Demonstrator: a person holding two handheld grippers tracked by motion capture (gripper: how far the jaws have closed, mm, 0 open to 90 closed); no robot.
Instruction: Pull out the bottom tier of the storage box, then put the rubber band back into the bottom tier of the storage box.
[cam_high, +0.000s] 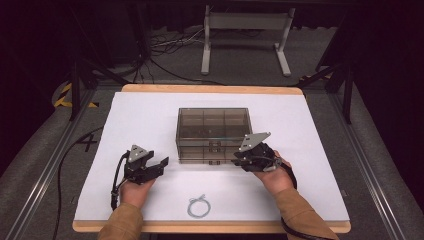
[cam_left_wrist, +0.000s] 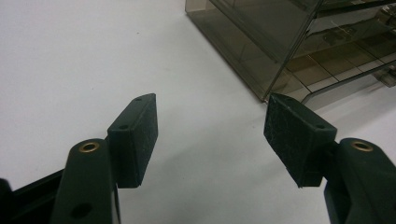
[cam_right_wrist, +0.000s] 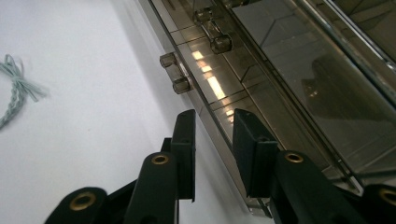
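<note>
High view: the smoked drawer box sits mid-table on the white sheet. Your right gripper is at its front right corner; in the right gripper view the jaws stand partly parted astride the bottom front edge, not clamped. Your left gripper, released, rests left of the box. A cord loop lies near the front edge.

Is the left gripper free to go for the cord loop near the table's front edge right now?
Probably yes. The left gripper is open and holds nothing, and the cord loop lies on bare white table beside that hand, with nothing between them. The smoky drawer box sits farther back.
</note>
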